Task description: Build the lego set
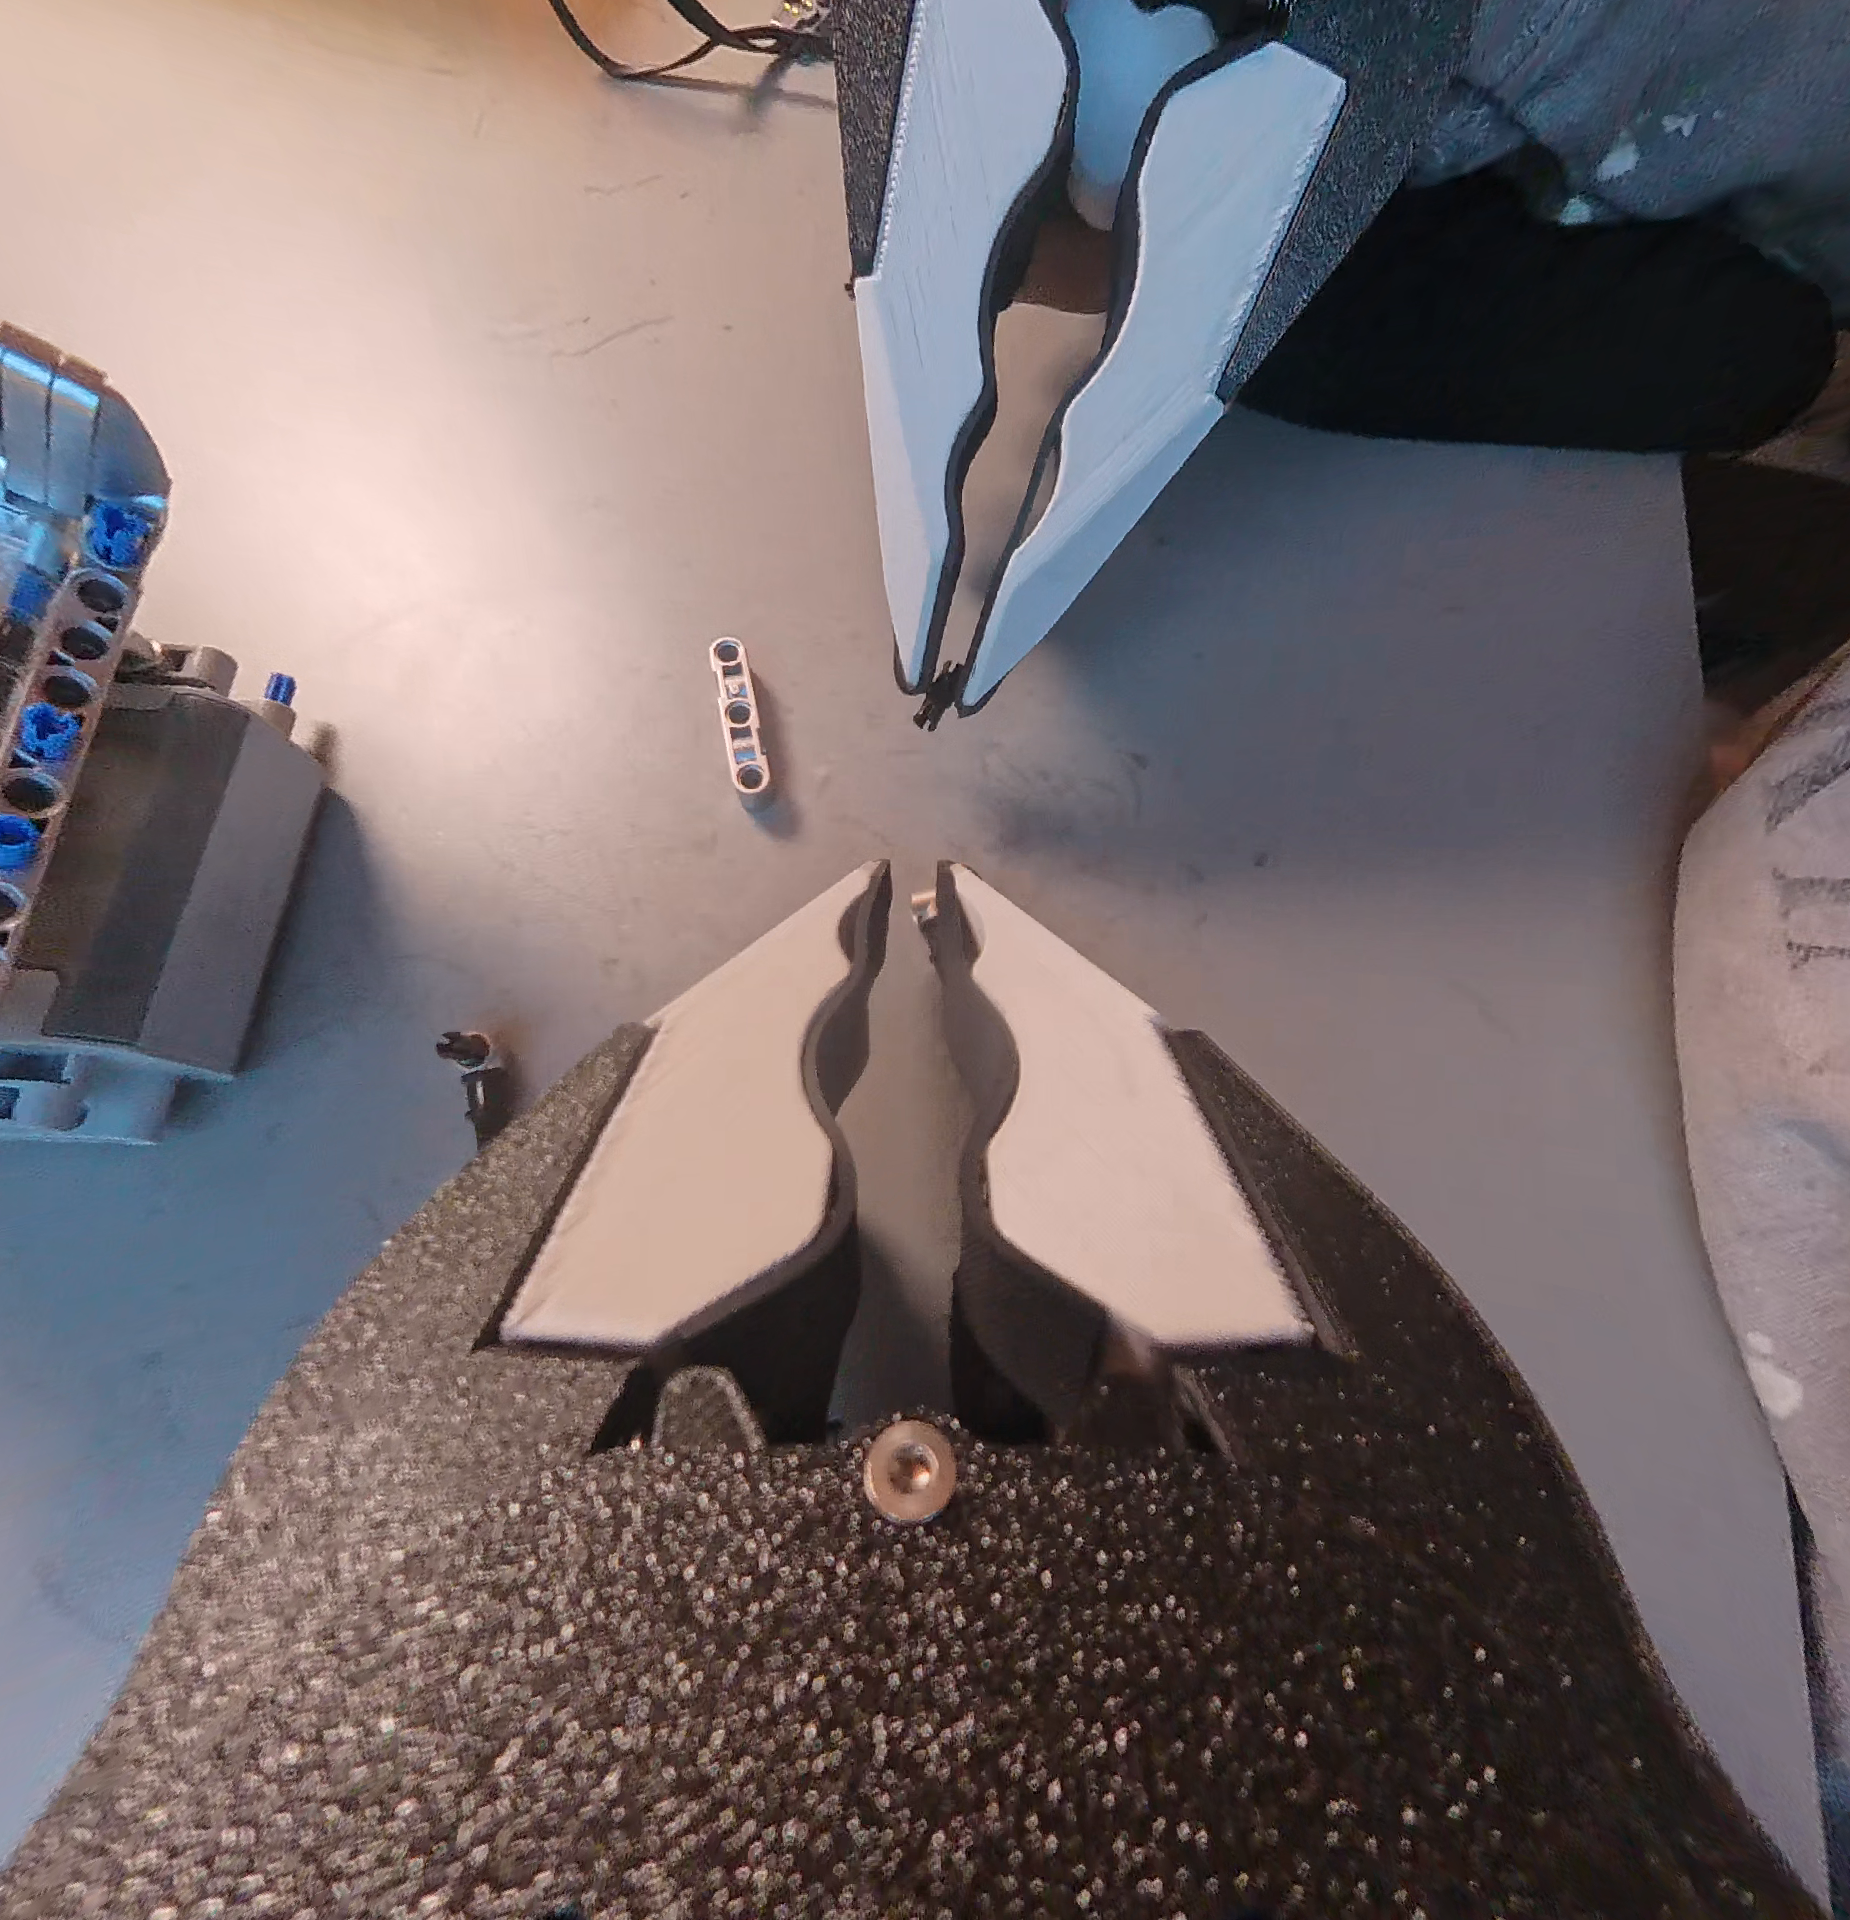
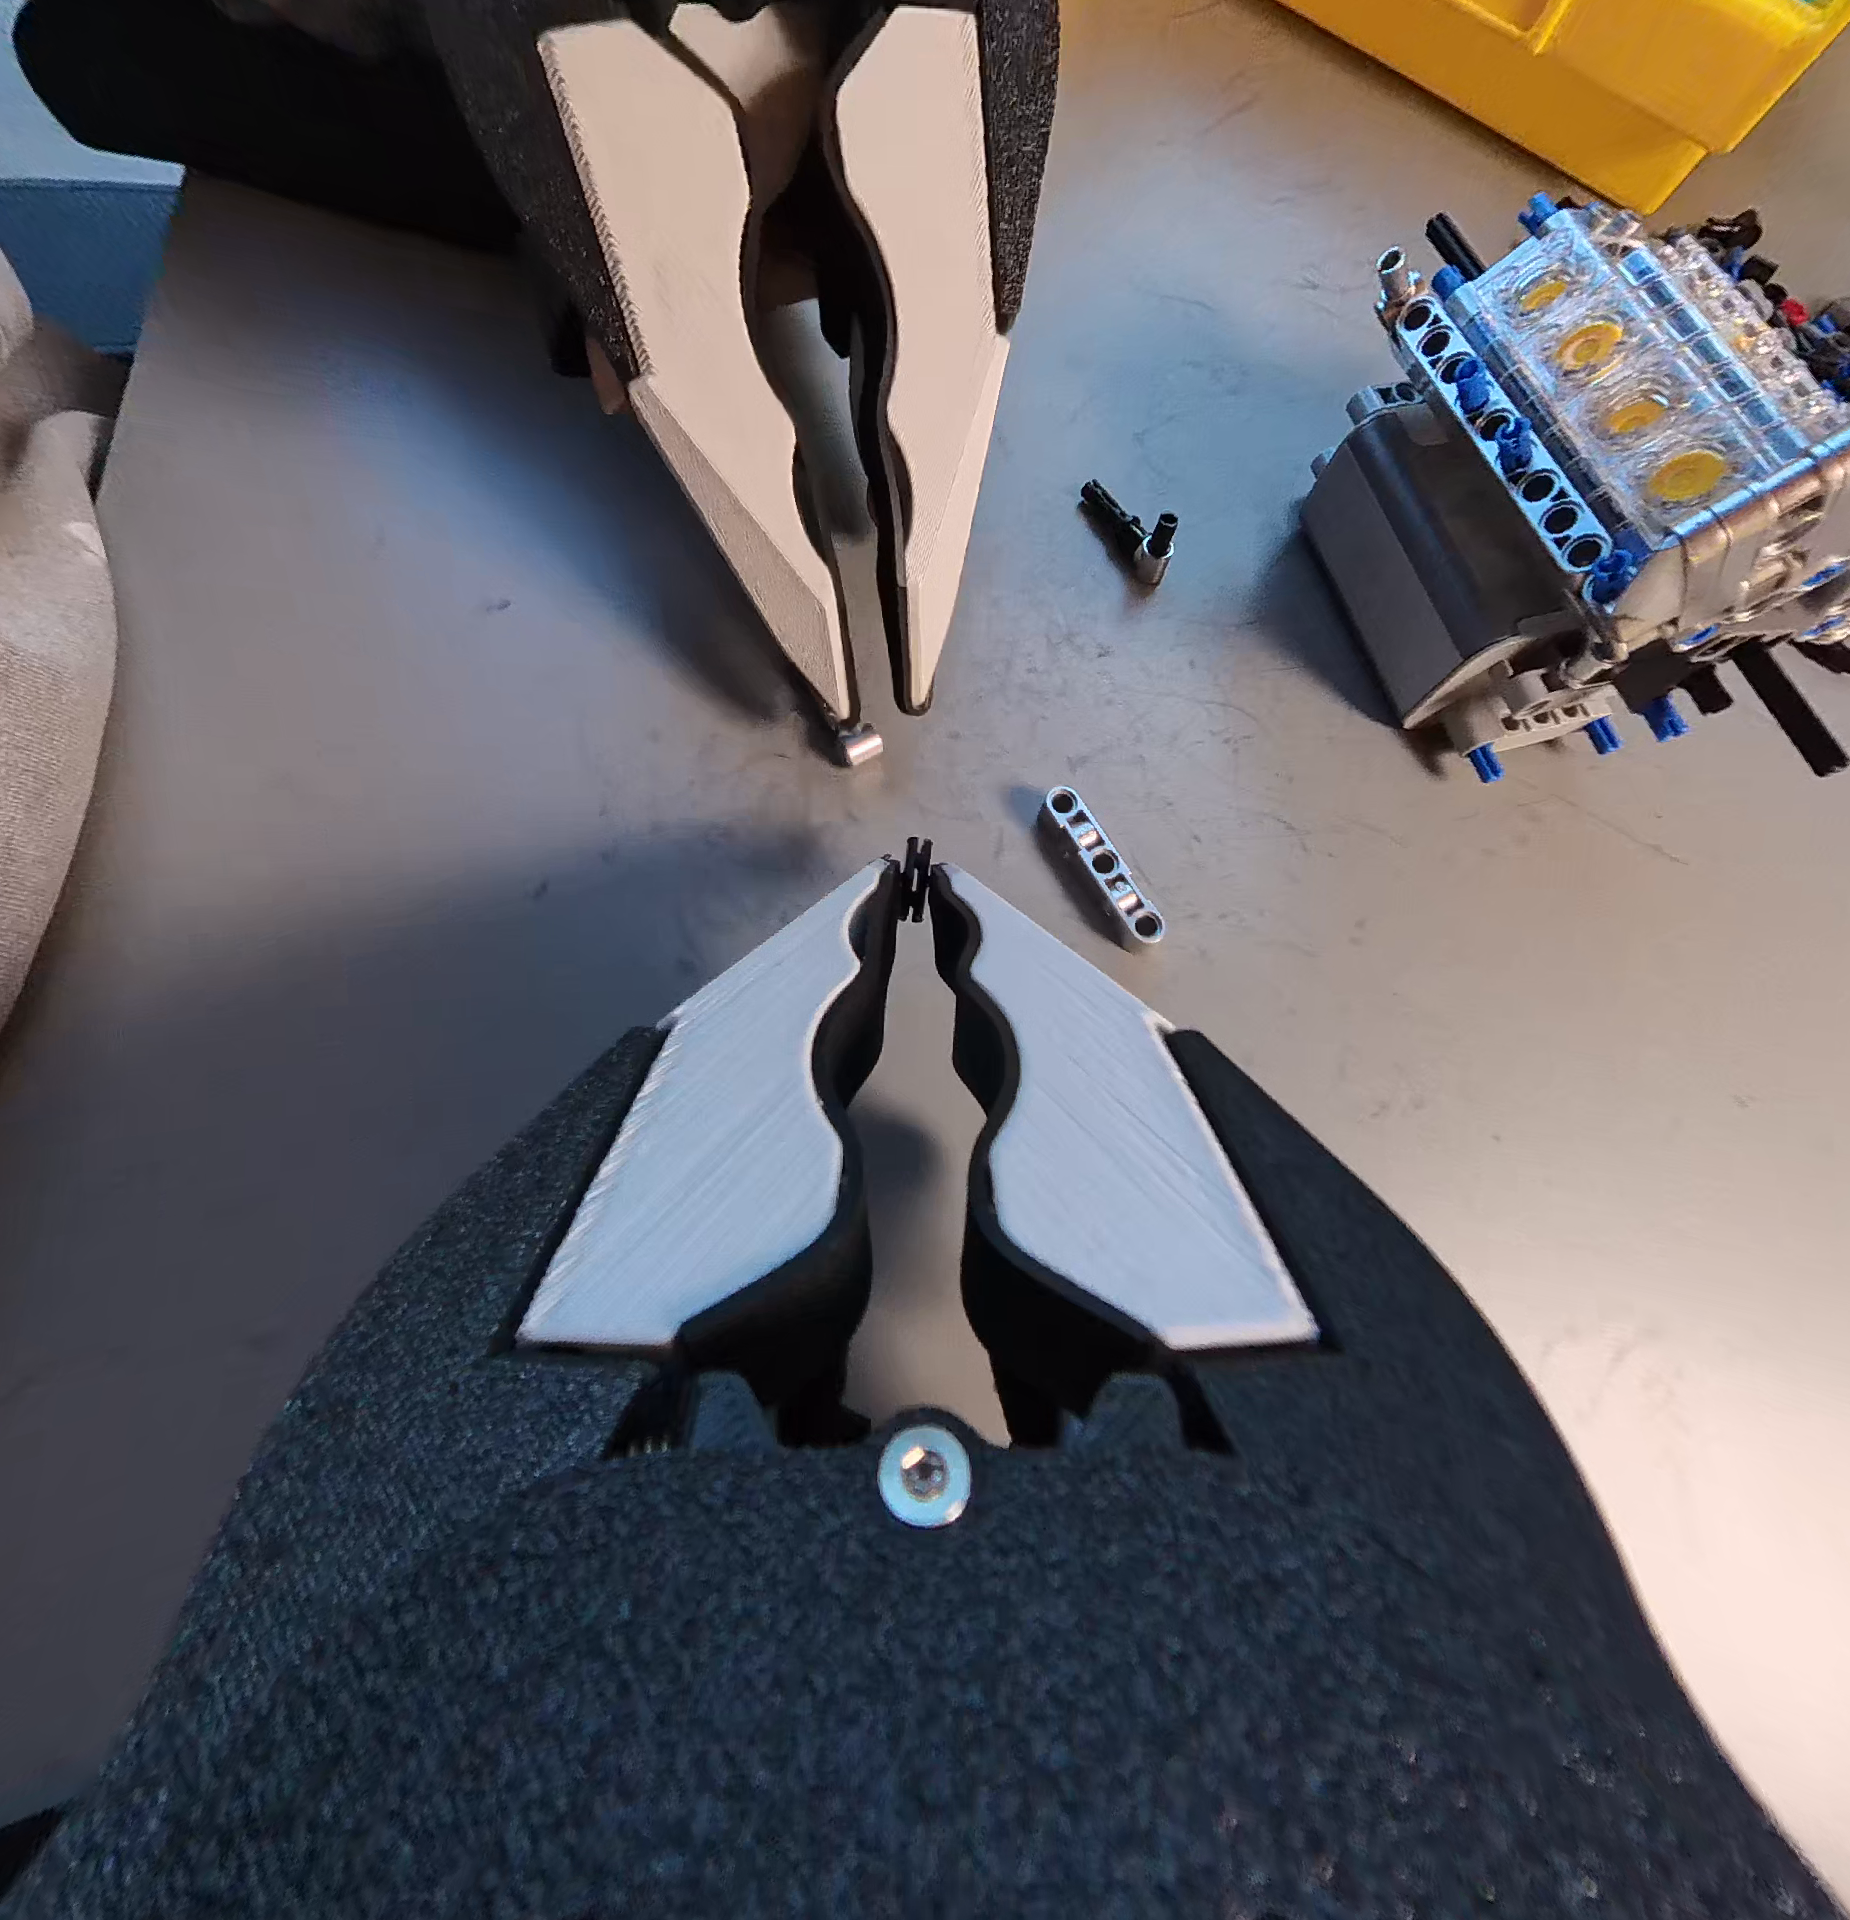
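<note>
- Currently, the right gripper [image 2: 910,878] is pinching a small black pin [image 2: 913,883] at the very tips of its fingers, with the jaws drawn almost together around it.
- The pin's long axis is running along the fingers, and its free end is projecting forward towards the left gripper [image 1: 913,883].
- The two grippers are facing each other tip to tip over the grey table [image 2: 1316,1143], near but apart.
- The left gripper's jaws are standing narrow, with a slim gap showing between them.
- A short grey sleeve [image 1: 926,904] is sitting against the tip of one left finger; whether it is being clamped cannot be determined.
- The sleeve is appearing as a stubby, light grey cylinder, lying directly ahead of the pin.
- A grey beam with a row of holes [image 2: 1103,883] is lying flat on the table just beside both sets of tips, on the right gripper's right.
- A black pin joined to a grey connector [image 2: 1134,530] is lying farther off.
- A brick-built engine model [image 2: 1627,499] with clear cylinders is standing well apart, and a yellow bin [image 2: 1523,83] is sitting behind it.
</note>
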`<state>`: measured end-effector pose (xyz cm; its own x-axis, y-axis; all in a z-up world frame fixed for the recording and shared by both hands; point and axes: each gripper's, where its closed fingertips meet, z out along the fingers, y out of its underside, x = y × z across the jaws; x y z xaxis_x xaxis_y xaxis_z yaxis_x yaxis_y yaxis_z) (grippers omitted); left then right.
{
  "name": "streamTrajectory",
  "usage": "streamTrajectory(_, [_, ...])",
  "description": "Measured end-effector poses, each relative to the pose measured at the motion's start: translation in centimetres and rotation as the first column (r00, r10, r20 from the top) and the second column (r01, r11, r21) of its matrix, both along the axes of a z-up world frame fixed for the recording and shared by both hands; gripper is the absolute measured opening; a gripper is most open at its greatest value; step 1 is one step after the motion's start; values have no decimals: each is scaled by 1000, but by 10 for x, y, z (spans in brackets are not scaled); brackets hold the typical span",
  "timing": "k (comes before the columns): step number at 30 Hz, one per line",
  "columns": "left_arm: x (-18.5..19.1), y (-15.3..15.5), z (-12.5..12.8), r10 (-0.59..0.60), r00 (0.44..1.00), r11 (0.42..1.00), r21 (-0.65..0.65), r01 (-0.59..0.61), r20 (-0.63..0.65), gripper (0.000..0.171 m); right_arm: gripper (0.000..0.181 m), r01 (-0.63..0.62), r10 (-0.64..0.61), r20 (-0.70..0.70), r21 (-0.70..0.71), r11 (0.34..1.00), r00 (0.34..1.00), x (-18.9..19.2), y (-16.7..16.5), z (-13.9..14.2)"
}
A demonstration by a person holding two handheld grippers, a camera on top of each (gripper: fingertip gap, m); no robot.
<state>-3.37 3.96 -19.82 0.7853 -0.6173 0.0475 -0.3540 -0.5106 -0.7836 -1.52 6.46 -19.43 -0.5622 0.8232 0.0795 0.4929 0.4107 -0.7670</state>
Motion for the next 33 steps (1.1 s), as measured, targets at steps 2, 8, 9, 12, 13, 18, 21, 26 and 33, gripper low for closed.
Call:
streamTrajectory(2, [1,0,-4,2,999,1000,-7,-2,-32,7,4,6,-6,0,2,1000,1000,1,1,0])
streamTrajectory(8, [3,-4,-13,-33,993,999,-15,32,-112,7,4,12,-12,0,5,1000,1000,2,3,0])
streamTrajectory(9, [4,-5,-14,-44,990,999,-2,44,-135,7,4,12,-12,0,6,1000,1000,2,3,0])
streamTrajectory(12, [4,-5,-14,-55,984,998,22,59,-167,6,4,16,-16,-1,6,1000,1000,3,4,0])
streamTrajectory(13, [4,-6,-14,-58,984,998,22,62,-166,6,4,17,-17,-1,6,1000,1000,3,5,0])
streamTrajectory(18, [5,-7,-9,-81,986,995,41,88,-149,9,4,21,-21,-5,5,1000,1000,4,5,1])
streamTrajectory(21, [1,-13,-7,-110,985,993,15,113,-130,16,4,21,-21,-6,2,1000,1000,5,5,1])
streamTrajectory(26, [-11,-22,-14,-121,982,992,-38,117,-146,12,4,10,-10,-5,-6,1000,1000,5,2,2])
streamTrajectory(33, [3,-17,-15,-113,985,993,-29,110,-133,2,4,-11,11,-18,-30,999,1000,5,-5,5])
